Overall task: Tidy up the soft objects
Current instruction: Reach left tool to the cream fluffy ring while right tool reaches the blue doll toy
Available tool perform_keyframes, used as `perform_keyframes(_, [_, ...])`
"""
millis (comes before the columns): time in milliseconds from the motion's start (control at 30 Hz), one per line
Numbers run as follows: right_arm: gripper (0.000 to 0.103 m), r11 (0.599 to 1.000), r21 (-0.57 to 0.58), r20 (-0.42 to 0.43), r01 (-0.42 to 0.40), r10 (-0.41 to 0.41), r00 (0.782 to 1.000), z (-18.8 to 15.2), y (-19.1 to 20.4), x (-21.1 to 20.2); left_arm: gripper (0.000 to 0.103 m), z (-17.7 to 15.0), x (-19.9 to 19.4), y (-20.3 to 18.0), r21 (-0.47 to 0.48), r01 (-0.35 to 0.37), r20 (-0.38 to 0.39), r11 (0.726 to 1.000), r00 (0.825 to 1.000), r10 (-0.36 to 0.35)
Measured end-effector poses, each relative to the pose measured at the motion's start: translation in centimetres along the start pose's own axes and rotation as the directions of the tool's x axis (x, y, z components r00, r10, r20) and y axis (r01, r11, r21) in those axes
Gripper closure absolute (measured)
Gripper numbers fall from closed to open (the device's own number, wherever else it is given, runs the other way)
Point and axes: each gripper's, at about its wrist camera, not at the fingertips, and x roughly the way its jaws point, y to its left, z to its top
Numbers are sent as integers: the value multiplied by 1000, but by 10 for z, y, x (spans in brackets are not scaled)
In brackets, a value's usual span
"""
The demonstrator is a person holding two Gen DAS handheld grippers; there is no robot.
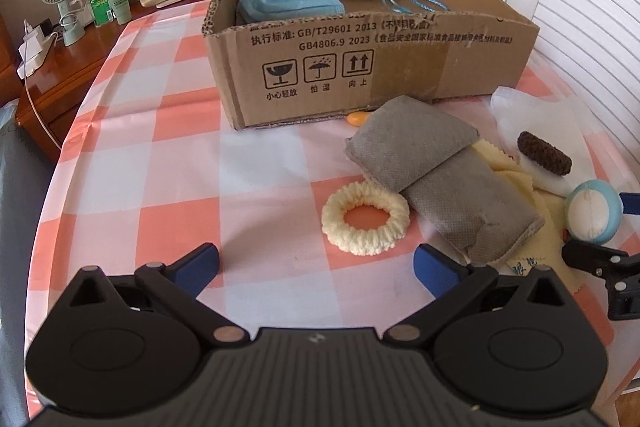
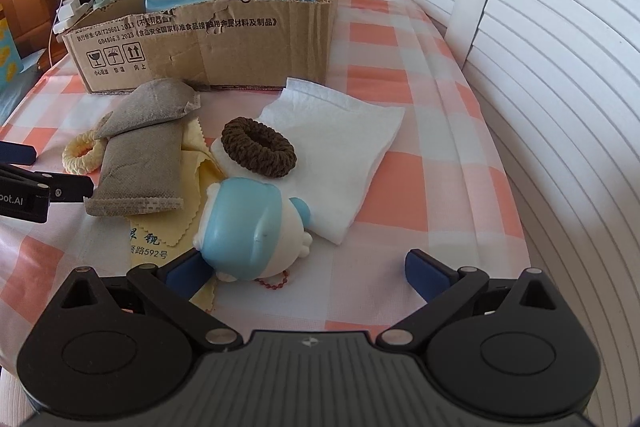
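Soft objects lie loose on the pink-and-white checked bench cloth point(image 1: 132, 155), at six o'clock of the open brown cardboard box point(image 1: 400, 67): two grey fabric pouches point(image 1: 436, 171) overlapping, a cream knitted ring scrunchie point(image 1: 366, 217) touching them at nine o'clock, a brown knitted scrunchie point(image 2: 259, 146) on a folded white cloth point(image 2: 352, 147), and a blue-and-white squishy toy point(image 2: 250, 227). Inside the box sit blue face masks point(image 1: 288, 1). Left tongs point(image 1: 316, 269) are spread wide, holding nothing. Right tongs point(image 2: 308, 273) are spread too, with the toy just beside the left finger.
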Motion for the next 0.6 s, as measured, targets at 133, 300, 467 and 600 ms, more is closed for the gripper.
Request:
perform_keyframes(133, [0, 1000, 0, 1, 0, 0, 1000, 0, 0, 0, 0, 2, 3, -1, 1, 0, 14, 1000, 1000, 0])
perform_keyframes(300, [0, 1000, 0, 3, -1, 1, 1000, 0, 0, 0, 0, 3, 5, -1, -2, 2, 47, 1000, 999, -2])
perform_keyframes(467, [0, 1000, -3, 11, -2, 2, 1000, -2, 0, -1, 0, 7, 9, 4, -33, -22, 51, 999, 998, 23])
perform_keyframes(600, [0, 1000, -5, 14, -3, 3, 1000, -2, -1, -1, 0, 3, 6, 17, -65, -46, 50, 997, 997, 50])
